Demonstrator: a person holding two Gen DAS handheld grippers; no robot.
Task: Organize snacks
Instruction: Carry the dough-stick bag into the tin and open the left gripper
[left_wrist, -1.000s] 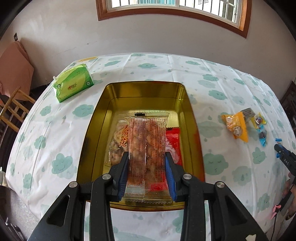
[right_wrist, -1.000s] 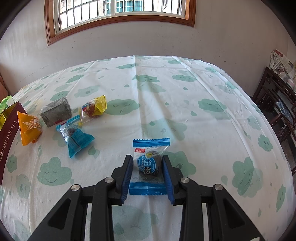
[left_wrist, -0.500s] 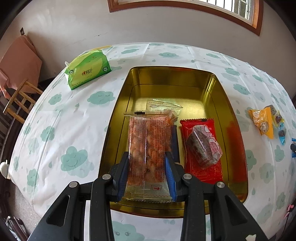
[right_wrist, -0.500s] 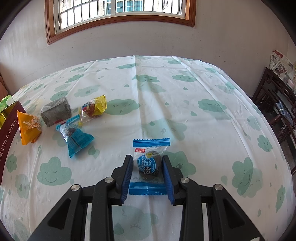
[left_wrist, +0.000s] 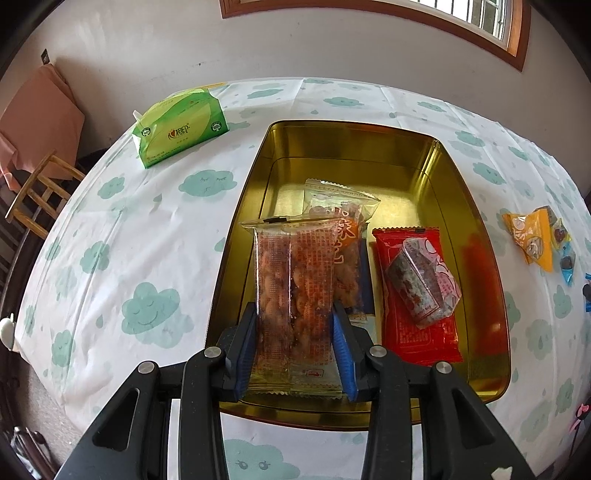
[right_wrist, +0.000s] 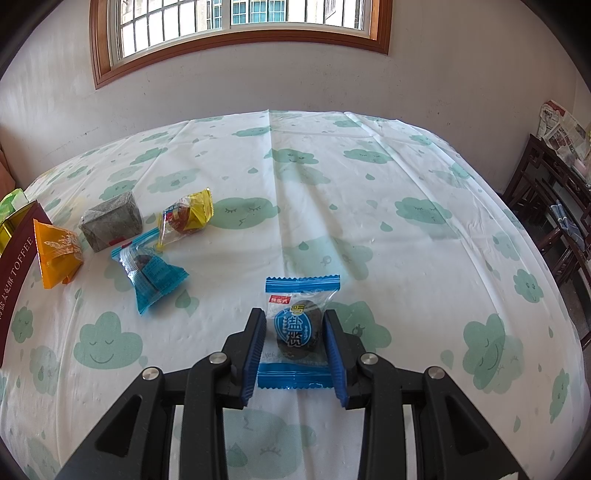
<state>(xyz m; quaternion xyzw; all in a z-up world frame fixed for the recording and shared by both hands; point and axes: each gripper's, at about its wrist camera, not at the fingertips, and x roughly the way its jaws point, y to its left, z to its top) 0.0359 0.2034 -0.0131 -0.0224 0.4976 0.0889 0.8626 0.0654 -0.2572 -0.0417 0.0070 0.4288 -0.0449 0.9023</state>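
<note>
Between my left gripper's (left_wrist: 295, 345) blue pads I have the long clear packet of nuts (left_wrist: 293, 295). The jaws have just been opening a little, yet both pads appear to touch its sides, so I judge I am easing off a grasp rather than clear of it. I hold it by its near end, lengthwise, so that it goes down flat along the tin.

Just beyond my fingertips, partly under the far end of my packet, lies another clear packet with orange print (left_wrist: 345, 236); my guess is that I am stacking like on like. To the right of my fingers a red packet (left_wrist: 417, 295) lies flat with a small wrapped roll (left_wrist: 421, 284) on top of it. All of this sits in the gold tin (left_wrist: 480, 221), whose near rim runs beneath my jaws. Well off to the left is a green tissue pack (left_wrist: 181, 127), which I take to be no part of the job.

My right gripper (right_wrist: 295, 349) is clenched on the small blue packet (right_wrist: 297, 325), pads against its two sides, low over the tablecloth (right_wrist: 369, 206); whether it is off the cloth I cannot tell. I judge it waits its turn. To the front left of these fingers lie the loose ones yet to go in: a blue wrapper (right_wrist: 151, 273), a yellow one (right_wrist: 186, 218), a grey block (right_wrist: 110, 221) and an orange pouch (right_wrist: 59, 254) beside the tin's maroon wall.
</note>
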